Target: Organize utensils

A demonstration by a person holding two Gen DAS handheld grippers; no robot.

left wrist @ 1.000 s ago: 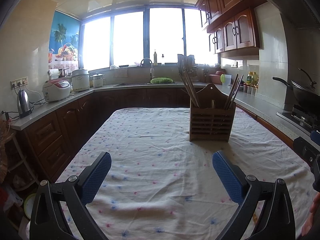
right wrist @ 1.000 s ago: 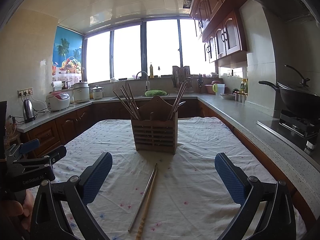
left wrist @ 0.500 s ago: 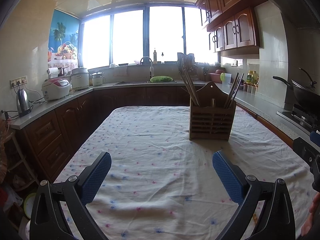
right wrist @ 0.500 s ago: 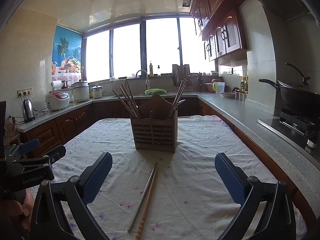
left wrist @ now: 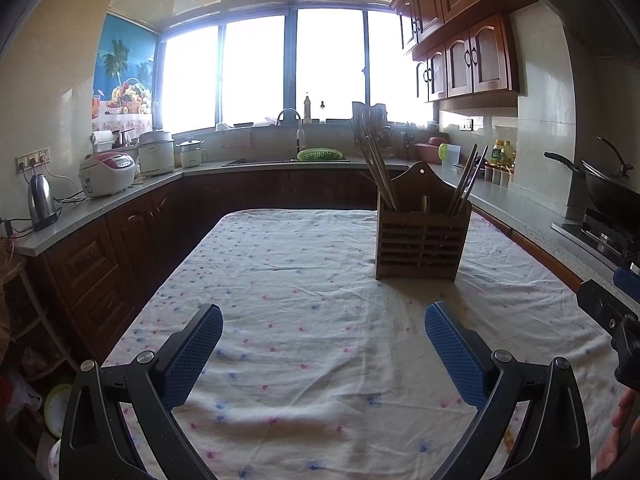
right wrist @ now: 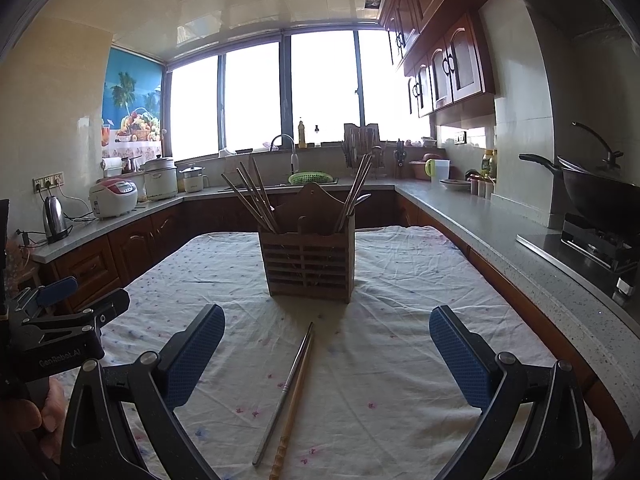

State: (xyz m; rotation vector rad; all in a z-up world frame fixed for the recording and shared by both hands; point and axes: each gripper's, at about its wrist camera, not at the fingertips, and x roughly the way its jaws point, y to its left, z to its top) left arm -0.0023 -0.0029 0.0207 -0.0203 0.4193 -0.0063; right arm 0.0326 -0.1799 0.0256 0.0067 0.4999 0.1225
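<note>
A wooden slatted utensil holder (right wrist: 308,266) stands upright on the cloth-covered table (right wrist: 400,280), with several chopsticks leaning in its left and right compartments. It also shows in the left wrist view (left wrist: 422,240), ahead and to the right. Two loose chopsticks, one metal (right wrist: 285,390) and one wooden (right wrist: 295,400), lie side by side on the cloth between the holder and my right gripper (right wrist: 326,344), which is open and empty above them. My left gripper (left wrist: 323,342) is open and empty over bare cloth. It shows at the left edge of the right wrist view (right wrist: 64,328).
A stone counter (right wrist: 500,236) runs along the right side of the table, with a wok on a stove (right wrist: 600,196). Dark cabinets (left wrist: 120,240) stand close to the table's left edge, with a kettle (left wrist: 40,202) and rice cookers (left wrist: 106,174) above.
Both views have crept slightly forward toward the holder. Nothing was grasped or let go, and both grippers stayed open.
</note>
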